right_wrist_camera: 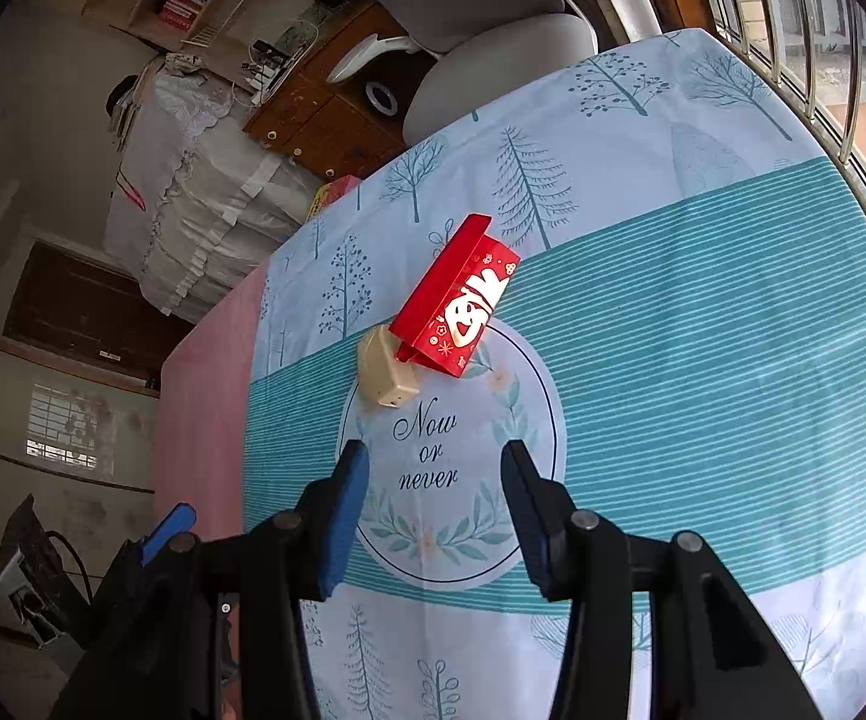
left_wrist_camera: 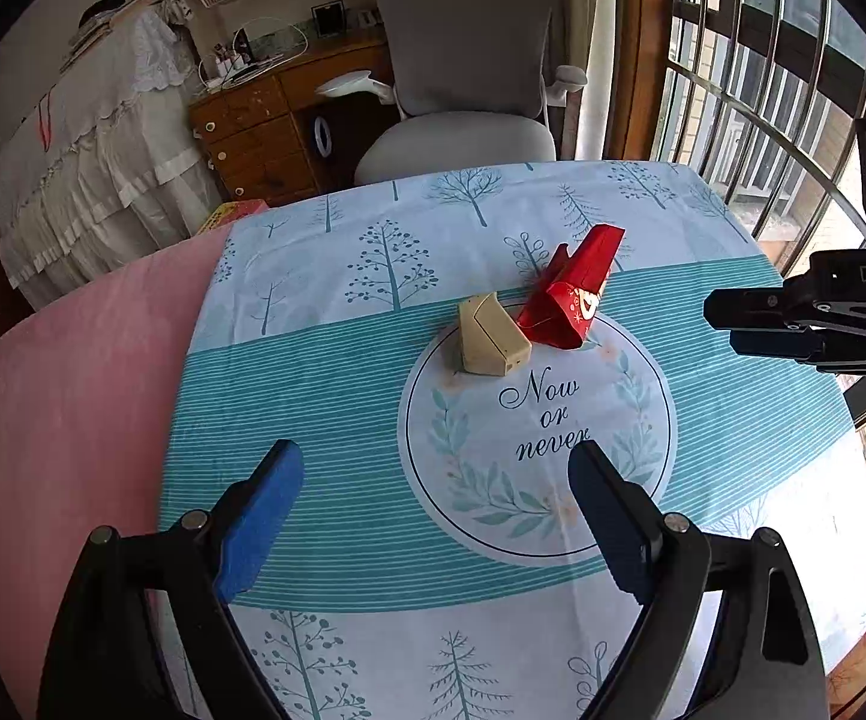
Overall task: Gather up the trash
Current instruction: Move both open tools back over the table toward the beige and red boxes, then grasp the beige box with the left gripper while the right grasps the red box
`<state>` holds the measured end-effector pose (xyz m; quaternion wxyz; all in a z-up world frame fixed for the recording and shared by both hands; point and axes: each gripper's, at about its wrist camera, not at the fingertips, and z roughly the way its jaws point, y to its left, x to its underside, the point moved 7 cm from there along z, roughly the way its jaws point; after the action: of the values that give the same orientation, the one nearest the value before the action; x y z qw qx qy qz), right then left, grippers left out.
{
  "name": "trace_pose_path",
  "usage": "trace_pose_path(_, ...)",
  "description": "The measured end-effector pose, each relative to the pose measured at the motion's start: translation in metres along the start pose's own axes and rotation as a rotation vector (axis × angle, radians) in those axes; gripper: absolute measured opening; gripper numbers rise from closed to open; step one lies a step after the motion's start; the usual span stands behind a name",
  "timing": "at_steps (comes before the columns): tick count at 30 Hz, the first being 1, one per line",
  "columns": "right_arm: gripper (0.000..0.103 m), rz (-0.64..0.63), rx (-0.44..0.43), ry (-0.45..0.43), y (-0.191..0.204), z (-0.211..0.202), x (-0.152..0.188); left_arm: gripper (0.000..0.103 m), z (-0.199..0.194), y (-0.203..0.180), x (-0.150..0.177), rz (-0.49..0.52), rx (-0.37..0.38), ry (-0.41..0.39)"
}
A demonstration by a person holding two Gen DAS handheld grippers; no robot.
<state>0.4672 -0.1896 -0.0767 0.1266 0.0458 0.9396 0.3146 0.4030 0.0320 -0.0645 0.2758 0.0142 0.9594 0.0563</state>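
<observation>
A crushed red carton [left_wrist_camera: 574, 291] [right_wrist_camera: 460, 300] and a flattened beige carton [left_wrist_camera: 490, 336] [right_wrist_camera: 386, 375] lie touching each other on the tablecloth, at the top of its round "Now or never" print. My left gripper [left_wrist_camera: 439, 468] is open and empty, held above the cloth short of both cartons. My right gripper [right_wrist_camera: 436, 468] is open and empty, also short of them; it shows from the side in the left wrist view [left_wrist_camera: 733, 324], to the right of the red carton.
The table [left_wrist_camera: 325, 396] has a blue-and-white tree-print cloth over a pink one [left_wrist_camera: 73, 396]. A grey office chair [left_wrist_camera: 463, 84] stands at the far edge, a wooden desk [left_wrist_camera: 265, 120] behind it. A barred window [left_wrist_camera: 781, 90] runs along the right.
</observation>
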Motion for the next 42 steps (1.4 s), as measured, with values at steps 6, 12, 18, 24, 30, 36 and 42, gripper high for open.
trace_pose_path(6,0.049,0.041,0.016,0.046,-0.006,0.06,-0.046,0.089,0.05,0.006,-0.014,0.001,-0.015,0.058)
trace_pose_path(12,0.058,0.047,0.103,0.097,-0.004,0.102,-0.064,0.089,0.07,0.013,-0.016,0.015,-0.002,0.086)
trace_pose_path(18,0.059,-0.043,0.219,0.132,0.01,0.126,-0.068,0.089,0.08,0.018,-0.024,0.047,0.002,0.092)
trace_pose_path(24,0.028,-0.213,0.295,0.113,0.02,0.13,-0.063,0.089,0.094,0.015,-0.038,0.066,0.039,0.094)
trace_pose_path(30,0.018,-0.203,0.243,0.137,0.003,0.118,-0.07,0.089,0.109,-0.001,-0.046,0.121,0.117,0.123)
trace_pose_path(36,0.017,-0.166,0.189,0.131,-0.013,0.107,-0.068,0.089,0.13,-0.012,-0.047,0.018,0.176,0.186)
trace_pose_path(42,0.017,-0.175,0.164,0.129,-0.012,0.104,-0.061,0.082,0.148,-0.015,-0.041,-0.131,0.176,0.241)
